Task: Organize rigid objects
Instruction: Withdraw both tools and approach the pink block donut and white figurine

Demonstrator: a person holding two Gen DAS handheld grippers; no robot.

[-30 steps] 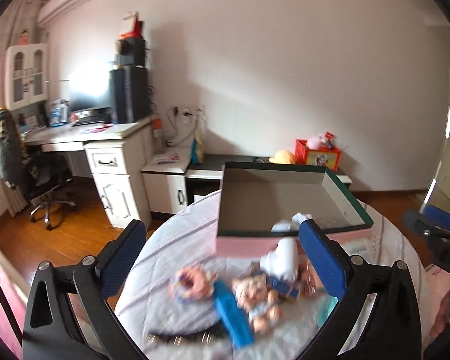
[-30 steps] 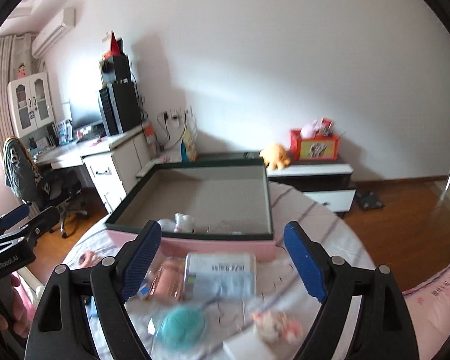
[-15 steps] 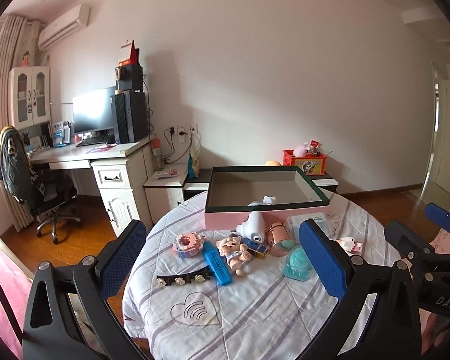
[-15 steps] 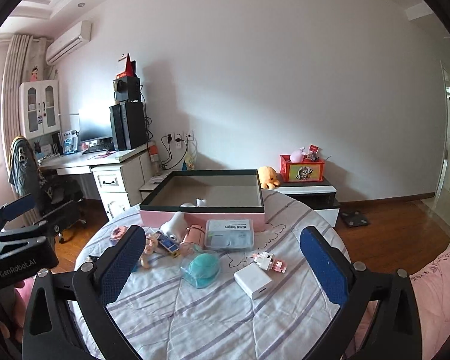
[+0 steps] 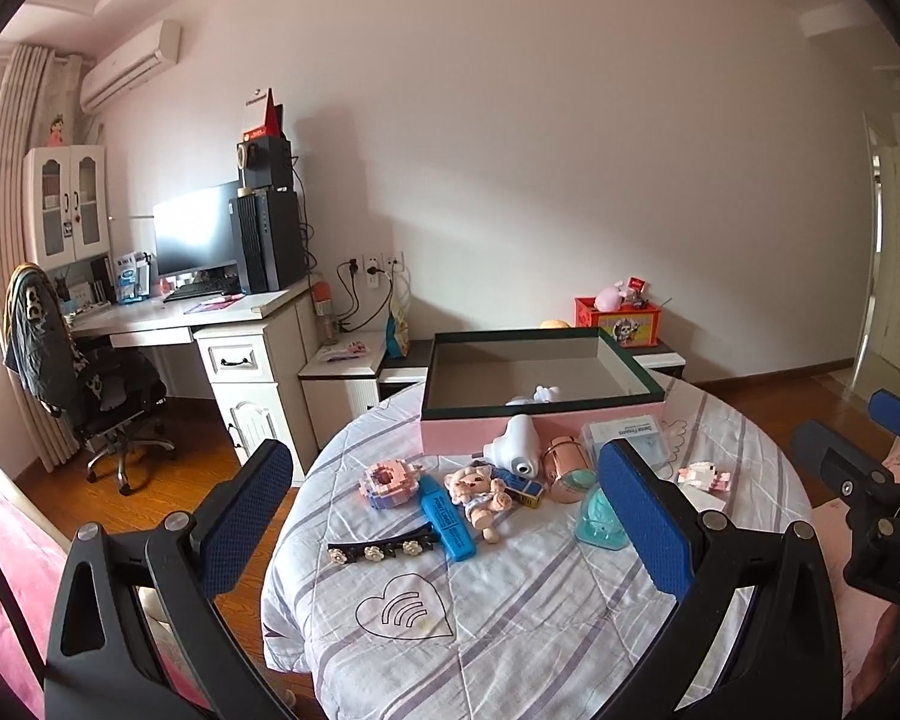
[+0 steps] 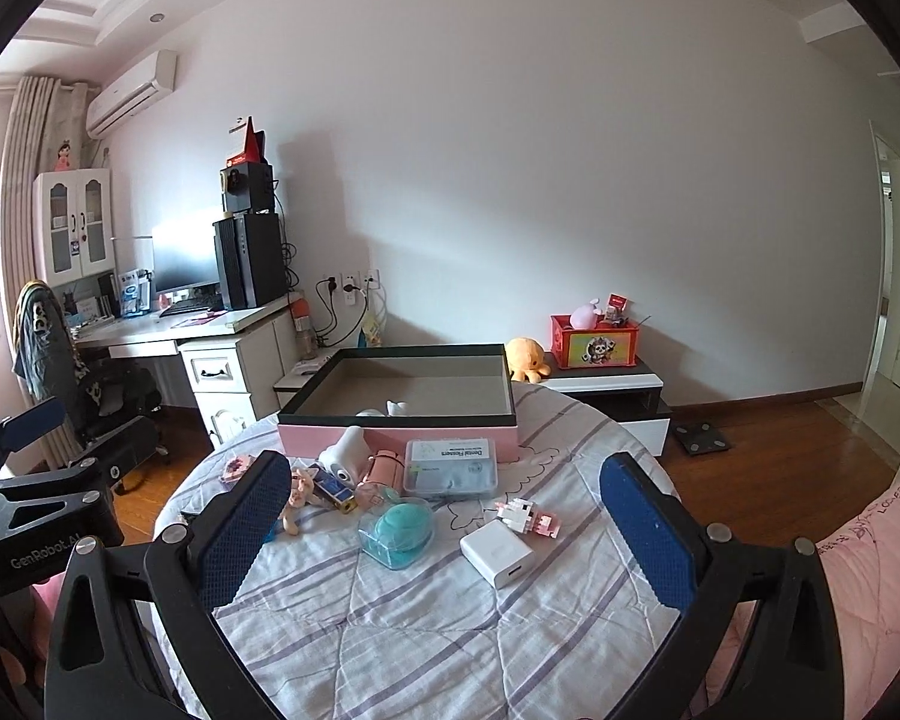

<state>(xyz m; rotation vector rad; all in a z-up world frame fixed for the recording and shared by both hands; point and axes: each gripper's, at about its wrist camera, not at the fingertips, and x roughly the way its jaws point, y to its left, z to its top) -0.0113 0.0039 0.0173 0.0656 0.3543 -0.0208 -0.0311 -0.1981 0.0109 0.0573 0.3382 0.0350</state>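
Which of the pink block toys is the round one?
The pink block toy left of the blue marker is round like a donut. The other block toy, on the right side, is a small white-and-pink animal.

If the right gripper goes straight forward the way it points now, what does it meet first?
Probably the white charger block or the teal case beside it; both lie between the open right gripper fingers' line, though depth is unclear.

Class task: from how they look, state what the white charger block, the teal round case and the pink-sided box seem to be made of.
White charger block: probably hard plastic, smooth and matte.
Teal round case: likely clear plastic, since the teal shows through it.
Pink-sided box: apparently cardboard, with thin flat walls and a dull grey inside.
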